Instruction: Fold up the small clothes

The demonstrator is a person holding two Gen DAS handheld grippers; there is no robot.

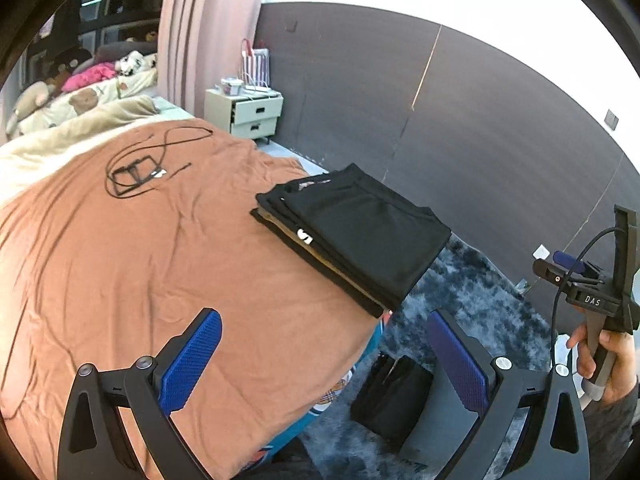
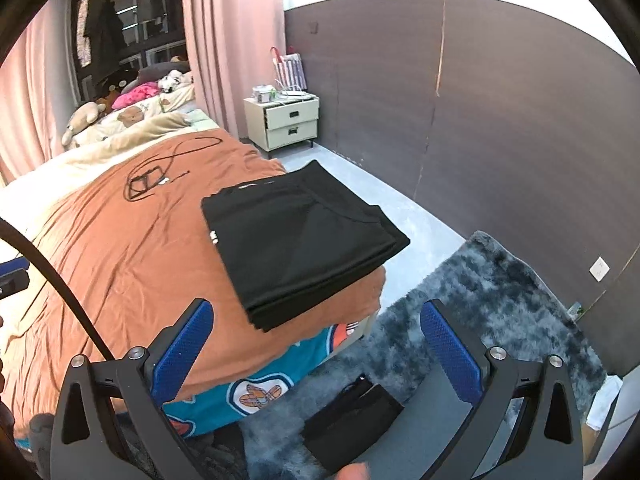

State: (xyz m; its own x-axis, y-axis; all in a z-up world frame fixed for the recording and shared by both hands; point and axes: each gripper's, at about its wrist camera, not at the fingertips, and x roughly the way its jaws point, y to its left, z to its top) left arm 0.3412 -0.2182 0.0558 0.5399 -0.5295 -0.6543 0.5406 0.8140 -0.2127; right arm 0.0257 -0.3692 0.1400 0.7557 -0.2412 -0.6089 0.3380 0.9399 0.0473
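Black folded garment stack (image 2: 300, 240) lies ahead of both empty, wide-spread grippers, left gripper (image 1: 324, 364) and right gripper (image 2: 316, 356), long axis slanting away, right gripper seemingly nearer

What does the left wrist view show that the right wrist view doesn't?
Only the left wrist view shows the right hand-held gripper from outside, held in a hand at the frame's right edge. Only the right wrist view shows the clothes hanging by the window. Both show the folded black stack at the corner of the orange bedspread, the cable, the nightstand and the grey rug.
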